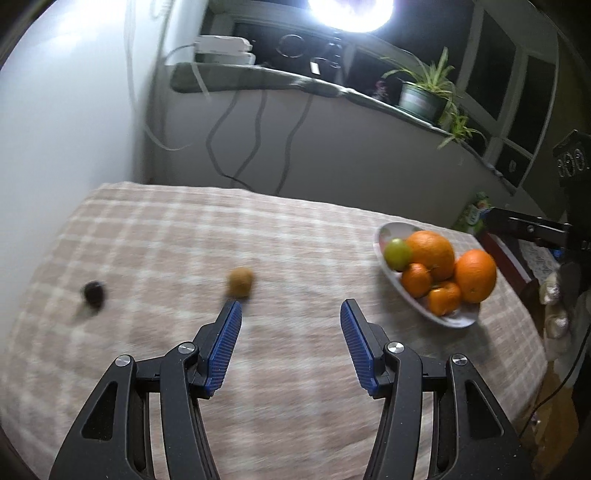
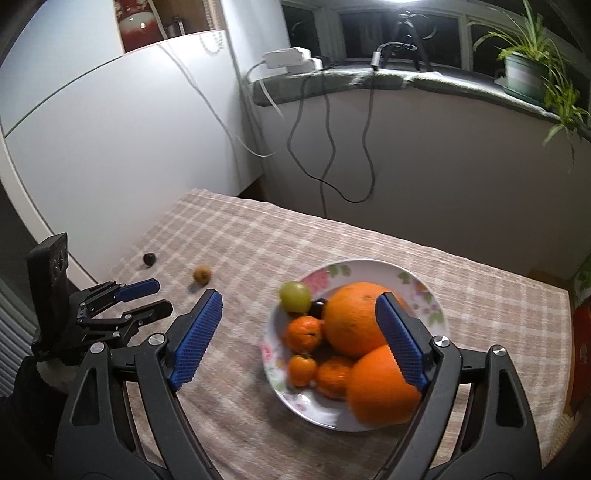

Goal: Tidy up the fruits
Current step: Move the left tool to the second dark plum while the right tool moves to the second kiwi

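A white flowered plate on the checked tablecloth holds two large oranges, several small mandarins, a green round fruit and a small dark fruit. My right gripper hangs open above the plate with nothing between its blue pads. A brown kiwi and a dark round fruit lie loose on the cloth. My left gripper is open and empty, its left fingertip just short of the kiwi. The right wrist view shows the left gripper too, near the kiwi.
The plate sits near the table's right edge. Behind the table is a white wall with hanging cables. A windowsill holds a potted plant and a power strip. A bright lamp glares overhead.
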Available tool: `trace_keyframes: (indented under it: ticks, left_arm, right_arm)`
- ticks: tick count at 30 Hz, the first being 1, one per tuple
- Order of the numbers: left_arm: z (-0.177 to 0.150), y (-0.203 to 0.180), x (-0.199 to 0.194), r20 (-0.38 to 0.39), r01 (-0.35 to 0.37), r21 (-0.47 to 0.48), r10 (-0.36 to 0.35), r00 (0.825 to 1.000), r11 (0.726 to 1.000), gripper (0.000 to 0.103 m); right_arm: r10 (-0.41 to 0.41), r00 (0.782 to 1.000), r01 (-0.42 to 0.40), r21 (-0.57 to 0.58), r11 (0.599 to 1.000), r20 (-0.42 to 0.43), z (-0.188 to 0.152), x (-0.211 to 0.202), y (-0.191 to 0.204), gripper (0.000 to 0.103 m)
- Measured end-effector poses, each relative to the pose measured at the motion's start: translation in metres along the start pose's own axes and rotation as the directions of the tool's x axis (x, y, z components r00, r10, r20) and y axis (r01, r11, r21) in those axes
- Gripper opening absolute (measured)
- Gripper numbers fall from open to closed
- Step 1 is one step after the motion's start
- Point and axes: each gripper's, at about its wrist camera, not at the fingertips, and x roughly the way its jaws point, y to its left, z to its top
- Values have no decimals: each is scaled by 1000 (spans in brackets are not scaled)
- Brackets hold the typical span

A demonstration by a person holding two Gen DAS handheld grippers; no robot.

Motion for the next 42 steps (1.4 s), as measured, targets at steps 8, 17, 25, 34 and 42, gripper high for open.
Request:
trace_keyframes:
  ticks: [8,17,25,34,42]
  left_arm:
    - [-7,50,-17,5,-90,-63,90,996,994,55]
    - [-8,89,-21,10,-162,-111,164,986,981,55]
    - [-5,115,-13,-1,-218,-129,220,975,967,55]
    - [-1,133,3,-26,-211,-143,209,978,967,52]
    - [6,134,15,-45,-203,-138,198,979,970,46]
  right_arm:
    - [68,998,-69,-50,996,-16,5,24,44,87]
    - [123,991,-126,-59,990,-57,4,59,83,87]
    - [142,985,-148,-56,987,-97,3,95,108,86]
    - [90,982,-108,-106,988,-167,2,145,128,60]
    - [57,977,-82,-114,990,-206,-1,174,136,51]
